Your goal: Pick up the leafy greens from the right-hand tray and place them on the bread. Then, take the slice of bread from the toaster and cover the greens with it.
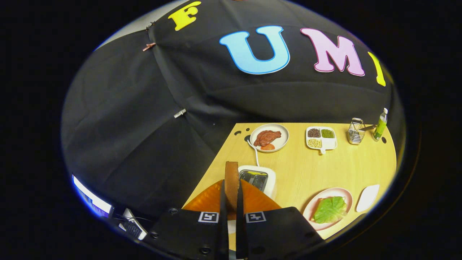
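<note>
1. My tool [231,202], at the bottom centre of the frame, grips a slice of bread [231,180] edge-on between both fingers, held above the tabletop [306,169].
2. Just behind the slice, at centre, the white toaster [269,177] stands with its slot showing.
3. Above it, a plate of meat [269,137], then a divided dish of beans [321,138].
4. Lower right, the leafy greens [329,209] lie on bread on a pink plate [341,193], beside a white tray [367,197].
</note>
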Demonstrator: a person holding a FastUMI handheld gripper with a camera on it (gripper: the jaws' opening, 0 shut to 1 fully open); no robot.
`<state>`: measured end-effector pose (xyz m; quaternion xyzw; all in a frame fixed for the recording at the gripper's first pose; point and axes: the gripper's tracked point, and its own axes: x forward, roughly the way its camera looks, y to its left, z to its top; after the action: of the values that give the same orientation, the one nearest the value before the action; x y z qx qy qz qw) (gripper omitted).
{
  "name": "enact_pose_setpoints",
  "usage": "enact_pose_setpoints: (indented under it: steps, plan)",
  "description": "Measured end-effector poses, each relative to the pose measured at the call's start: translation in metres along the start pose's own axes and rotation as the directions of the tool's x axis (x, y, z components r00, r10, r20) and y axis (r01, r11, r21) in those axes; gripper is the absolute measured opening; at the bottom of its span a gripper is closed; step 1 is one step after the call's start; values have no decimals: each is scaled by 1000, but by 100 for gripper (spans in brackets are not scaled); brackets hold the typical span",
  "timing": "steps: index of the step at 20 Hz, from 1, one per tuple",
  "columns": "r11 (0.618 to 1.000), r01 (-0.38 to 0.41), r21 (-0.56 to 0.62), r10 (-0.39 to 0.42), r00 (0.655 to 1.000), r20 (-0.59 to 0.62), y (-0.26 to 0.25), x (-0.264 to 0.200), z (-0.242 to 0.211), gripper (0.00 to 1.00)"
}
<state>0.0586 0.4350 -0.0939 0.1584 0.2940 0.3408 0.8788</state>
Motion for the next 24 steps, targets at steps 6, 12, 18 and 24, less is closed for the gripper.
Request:
enact_pose_setpoints:
  steps: [6, 12, 18, 24]
  plan:
    - [998, 57, 14, -58, 996, 71, -84, -68, 13, 12]
    - [983, 170, 72, -173, 984, 46, -190, -95, -26, 12]
    - [964, 218, 150, -216, 976, -32, -255, -67, -90, 12]
    - [957, 183, 223, -175, 983, -57, -257, -22, -118, 12]
